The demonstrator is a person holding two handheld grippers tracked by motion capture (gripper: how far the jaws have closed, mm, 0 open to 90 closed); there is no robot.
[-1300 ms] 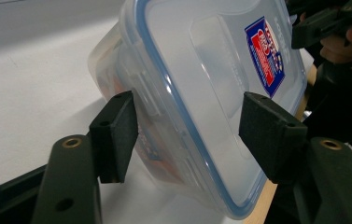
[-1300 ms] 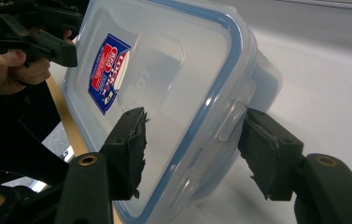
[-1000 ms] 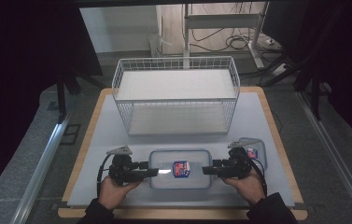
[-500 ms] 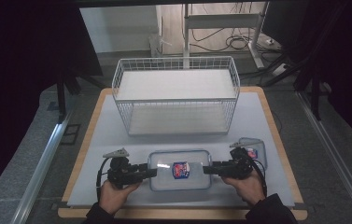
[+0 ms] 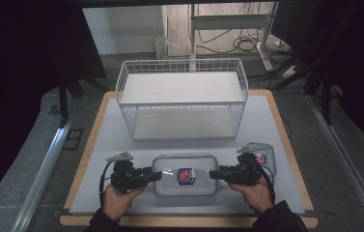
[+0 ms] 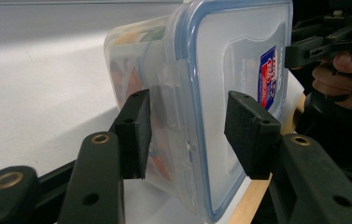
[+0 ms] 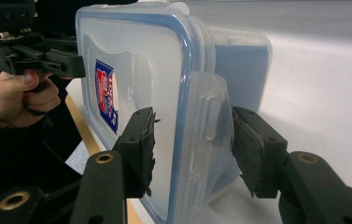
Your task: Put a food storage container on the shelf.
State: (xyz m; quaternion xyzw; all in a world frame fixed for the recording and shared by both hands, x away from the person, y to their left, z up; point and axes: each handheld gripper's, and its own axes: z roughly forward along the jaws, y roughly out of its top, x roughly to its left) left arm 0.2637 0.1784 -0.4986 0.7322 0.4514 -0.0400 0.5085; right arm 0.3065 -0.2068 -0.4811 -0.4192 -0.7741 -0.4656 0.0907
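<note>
White matting covers our table [image 5: 121, 140], a wire basket [image 5: 182, 99] at the far side. Near us lies the lidded box [image 5: 185, 175]. Our left gripper [image 5: 154, 176] and right gripper [image 5: 214, 174] have just been closing over its end latches, pads not yet pressing. Next: clamp evenly, then lift level.

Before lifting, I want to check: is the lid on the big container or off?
On. The blue-rimmed lid covers the container, its side clip lying down between the left gripper pads.
</note>
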